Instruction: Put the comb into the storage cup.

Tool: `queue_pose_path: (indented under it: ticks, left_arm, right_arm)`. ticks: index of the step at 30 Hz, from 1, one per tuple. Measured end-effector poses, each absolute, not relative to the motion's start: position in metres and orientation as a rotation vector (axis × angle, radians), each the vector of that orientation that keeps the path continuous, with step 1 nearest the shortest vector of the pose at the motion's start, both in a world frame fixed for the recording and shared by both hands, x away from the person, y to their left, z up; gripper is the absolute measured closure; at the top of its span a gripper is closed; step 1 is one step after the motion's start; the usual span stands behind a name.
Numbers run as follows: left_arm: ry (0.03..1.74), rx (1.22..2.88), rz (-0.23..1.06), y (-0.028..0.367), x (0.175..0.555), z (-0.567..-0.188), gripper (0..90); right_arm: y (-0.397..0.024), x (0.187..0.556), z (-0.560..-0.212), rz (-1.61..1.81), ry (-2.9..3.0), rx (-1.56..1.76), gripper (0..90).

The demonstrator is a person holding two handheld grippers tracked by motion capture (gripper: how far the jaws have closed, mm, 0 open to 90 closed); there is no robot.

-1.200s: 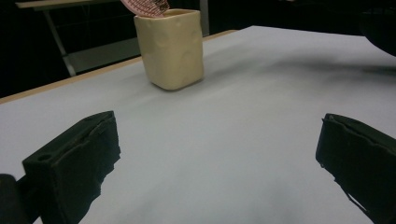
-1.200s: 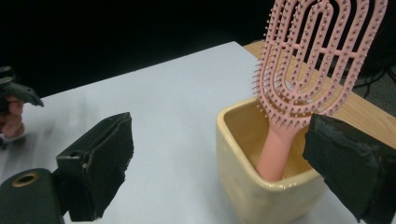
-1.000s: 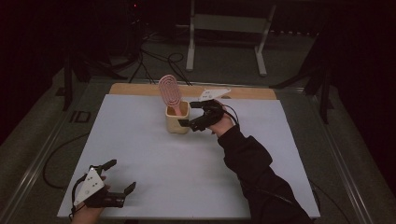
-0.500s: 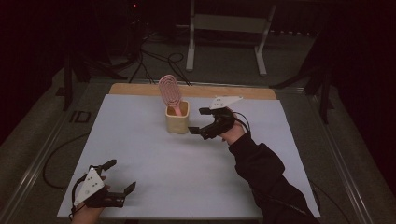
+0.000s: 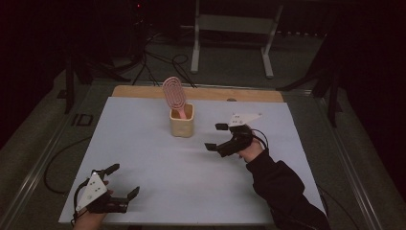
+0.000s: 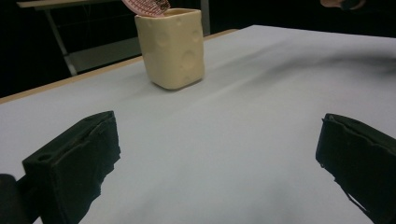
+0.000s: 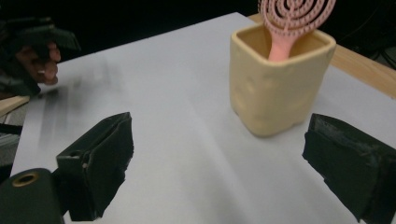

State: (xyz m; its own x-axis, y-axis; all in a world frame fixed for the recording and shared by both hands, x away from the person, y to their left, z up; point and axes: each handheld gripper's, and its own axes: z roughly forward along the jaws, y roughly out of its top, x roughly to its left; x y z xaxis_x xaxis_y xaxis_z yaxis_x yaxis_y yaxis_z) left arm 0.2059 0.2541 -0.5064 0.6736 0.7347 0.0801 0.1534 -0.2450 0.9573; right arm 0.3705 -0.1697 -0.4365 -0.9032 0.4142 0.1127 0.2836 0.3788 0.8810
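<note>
While the pink brush (image 5: 174, 96) stands in the yellow cup (image 5: 182, 120), both grippers are empty.
Right gripper (image 5: 216, 137) at the cup's 4 o'clock, jaws spread; left gripper (image 5: 123, 181) at 7 o'clock, spread too.

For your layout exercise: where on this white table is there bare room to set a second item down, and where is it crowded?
Bare white table runs left of the yellow cup to the left gripper. Another free patch lies in the middle, between both grippers. It is tighter between the cup, which holds the pink brush, and the right gripper.

Black hand-held gripper (image 5: 216, 136), grey three-cornered plate, trailing cable, dark sleeve (image 5: 282, 191)
</note>
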Motion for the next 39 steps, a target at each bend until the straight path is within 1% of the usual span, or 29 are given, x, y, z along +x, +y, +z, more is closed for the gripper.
queue_pose_path:
  ticks: [16, 29, 39]
  left_arm:
    - [0.714, 1.766, 0.644, 0.254, 0.206, -0.507, 0.0]
    - [0.712, 1.765, 0.644, 0.254, 0.206, -0.506, 0.0]
    - [0.712, 1.765, 0.643, 0.254, 0.206, -0.507, 0.0]
  right_arm:
    - [-0.199, 0.335, -0.461, 1.565, 2.509, 0.65, 8.0]
    - [-0.233, 0.309, -0.483, 1.554, 2.484, 0.718, 8.0]
    - [-0.259, 0.294, -0.498, 1.457, 2.474, 0.783, 8.0]
